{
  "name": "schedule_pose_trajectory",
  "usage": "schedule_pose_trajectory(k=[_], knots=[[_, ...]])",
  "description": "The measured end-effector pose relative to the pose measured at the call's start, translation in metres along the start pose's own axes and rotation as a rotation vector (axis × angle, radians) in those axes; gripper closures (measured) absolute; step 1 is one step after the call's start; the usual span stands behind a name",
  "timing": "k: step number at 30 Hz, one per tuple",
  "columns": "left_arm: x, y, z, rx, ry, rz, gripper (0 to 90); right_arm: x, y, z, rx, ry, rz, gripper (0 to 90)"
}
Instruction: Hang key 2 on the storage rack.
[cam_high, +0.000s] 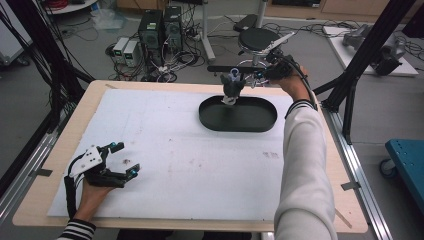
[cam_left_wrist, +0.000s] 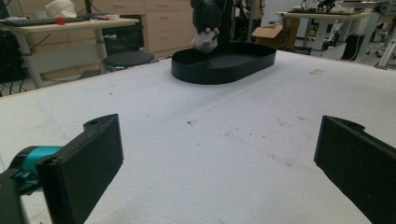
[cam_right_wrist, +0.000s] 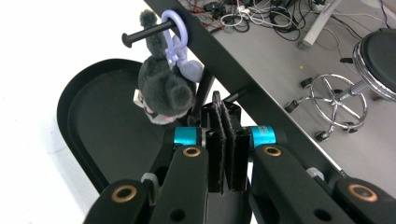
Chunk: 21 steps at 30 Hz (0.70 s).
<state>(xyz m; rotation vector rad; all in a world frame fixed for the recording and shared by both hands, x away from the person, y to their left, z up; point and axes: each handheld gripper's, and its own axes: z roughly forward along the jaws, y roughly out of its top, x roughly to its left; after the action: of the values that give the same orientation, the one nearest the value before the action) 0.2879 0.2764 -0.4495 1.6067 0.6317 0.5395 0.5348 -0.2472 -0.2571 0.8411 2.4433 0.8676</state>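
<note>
1. Right tongs (cam_right_wrist: 227, 109): pressed flat together with nothing visible between the pads, poised at the far right of the table just beside the plush toy (cam_right_wrist: 163, 91); probably shut like this so as to nudge or steady rather than pinch
2. Left tongs (cam_high: 125, 159): spread wide and empty, resting low on the white sheet (cam_high: 200, 165) at the near left, well apart from the work; seemingly parked there to leave the far side free for the other hand
3. Plush toy: hangs by its lilac ring (cam_right_wrist: 177, 23) from a black peg (cam_right_wrist: 144, 33) that sticks out of the dark rack bar (cam_right_wrist: 224, 60), at the far middle of the table, with the body dangling free
4. Black oval tray (cam_high: 265, 120): sits on the sheet directly under the toy, apparently placed so as to catch it should the ring slip off the peg
5. Ring threaded well along the peg, not at the tip, hence a secure hang; cannot tell whether the toy's lowest part touches the tray floor or clears it
</note>
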Motion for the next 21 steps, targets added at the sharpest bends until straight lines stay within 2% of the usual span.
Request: schedule_pose_trajectory(k=[6, 12, 14, 16, 17, 21], knots=[[0.000, 0.000, 0.000, 0.000, 0.001, 0.001, 1.7, -0.002, 0.000, 0.004, -0.007, -0.026, 0.026, 89.0], [0.000, 0.000, 0.000, 0.001, 0.000, 0.000, 1.7, -0.002, 0.000, 0.004, -0.019, -0.036, 0.023, 86.2], [0.000, 0.000, 0.000, 0.002, 0.002, 0.004, 1.7, -0.003, 0.000, 0.001, -0.052, -0.047, 0.039, 76.0], [0.000, 0.000, 0.000, 0.002, 0.001, 0.005, 1.8, -0.004, 0.001, -0.002, -0.067, -0.080, 0.039, 69.3], [0.000, 0.000, 0.000, -0.001, 0.001, 0.001, 1.7, -0.004, 0.001, -0.004, -0.078, -0.090, 0.040, 61.8], [0.000, 0.000, 0.000, -0.003, 0.001, -0.001, 1.8, 0.000, 0.003, -0.013, -0.147, -0.114, 0.074, 13.3]])
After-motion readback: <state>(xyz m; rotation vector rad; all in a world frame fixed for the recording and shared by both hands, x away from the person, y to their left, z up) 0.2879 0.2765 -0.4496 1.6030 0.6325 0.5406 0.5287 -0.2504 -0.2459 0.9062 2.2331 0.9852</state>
